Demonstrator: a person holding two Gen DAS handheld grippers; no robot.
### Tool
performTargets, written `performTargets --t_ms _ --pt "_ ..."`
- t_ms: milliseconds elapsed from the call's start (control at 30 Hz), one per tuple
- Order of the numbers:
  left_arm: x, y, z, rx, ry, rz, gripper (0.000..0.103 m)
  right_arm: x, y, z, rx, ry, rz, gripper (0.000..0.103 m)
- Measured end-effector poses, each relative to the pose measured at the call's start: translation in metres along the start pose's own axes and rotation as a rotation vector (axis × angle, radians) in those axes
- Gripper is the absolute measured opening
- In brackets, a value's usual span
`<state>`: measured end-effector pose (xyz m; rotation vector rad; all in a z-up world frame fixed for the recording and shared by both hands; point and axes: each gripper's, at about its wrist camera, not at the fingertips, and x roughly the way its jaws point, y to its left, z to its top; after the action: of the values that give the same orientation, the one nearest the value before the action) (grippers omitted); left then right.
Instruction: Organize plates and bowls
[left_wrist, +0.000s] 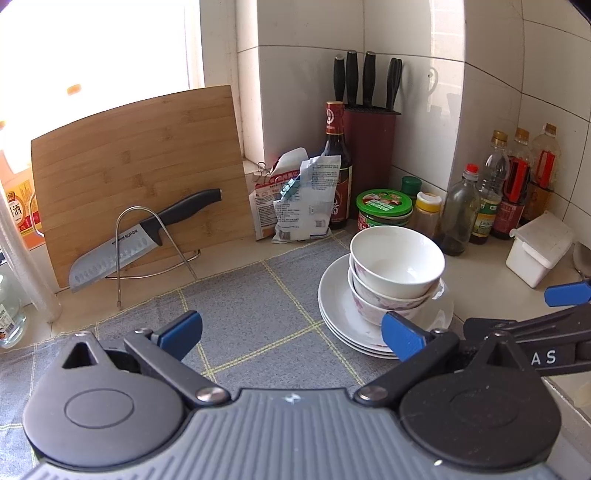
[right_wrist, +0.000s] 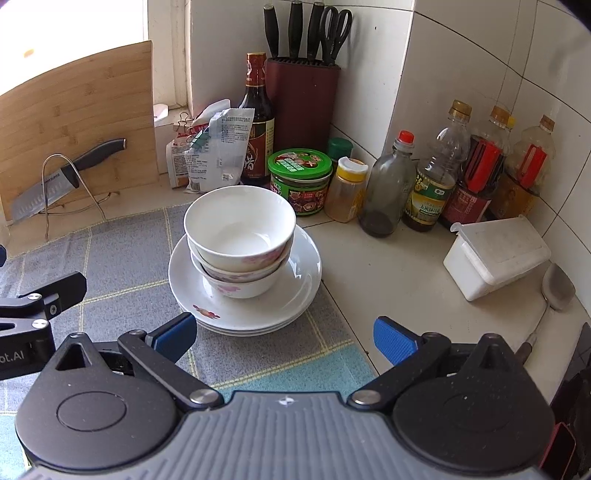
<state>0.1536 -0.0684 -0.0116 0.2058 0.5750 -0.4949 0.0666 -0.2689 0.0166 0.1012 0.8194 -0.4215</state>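
Left gripper (left_wrist: 291, 334) jaws spread, nothing between. Right gripper (right_wrist: 284, 334) same. Nested white floral ceramic bowls (right_wrist: 238, 240) on stacked white plates (right_wrist: 295, 291) just ahead of right jaws.

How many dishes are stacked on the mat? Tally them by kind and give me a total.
Bowls: 3, nested
Plates: 3, stacked beneath the bowls
Total: 6 dishes

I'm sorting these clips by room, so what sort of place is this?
Most likely a home kitchen counter corner: a knife block against tiled walls, sauce and oil bottles, a bamboo cutting board with a knife, and stacked bowls on plates.
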Motion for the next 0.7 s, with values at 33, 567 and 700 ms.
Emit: performTargets --t_ms 33,567,700 --pt "0.0004 -0.0004 0.0004 0.000 0.001 0.000 0.102 -0.0001 -0.0002 0.0004 0.000 -0.001 0.003 0.103" --pt "0.0002 -0.0033 0.0046 -0.003 0.008 0.009 0.102 -0.0041 -0.0085 0.0017 0.016 -0.017 0.008 0.103" --pt "-0.0020 -0.0050 0.0056 0.001 0.003 0.008 0.102 -0.0044 -0.0093 0.0020 0.018 -0.020 0.008 0.103"
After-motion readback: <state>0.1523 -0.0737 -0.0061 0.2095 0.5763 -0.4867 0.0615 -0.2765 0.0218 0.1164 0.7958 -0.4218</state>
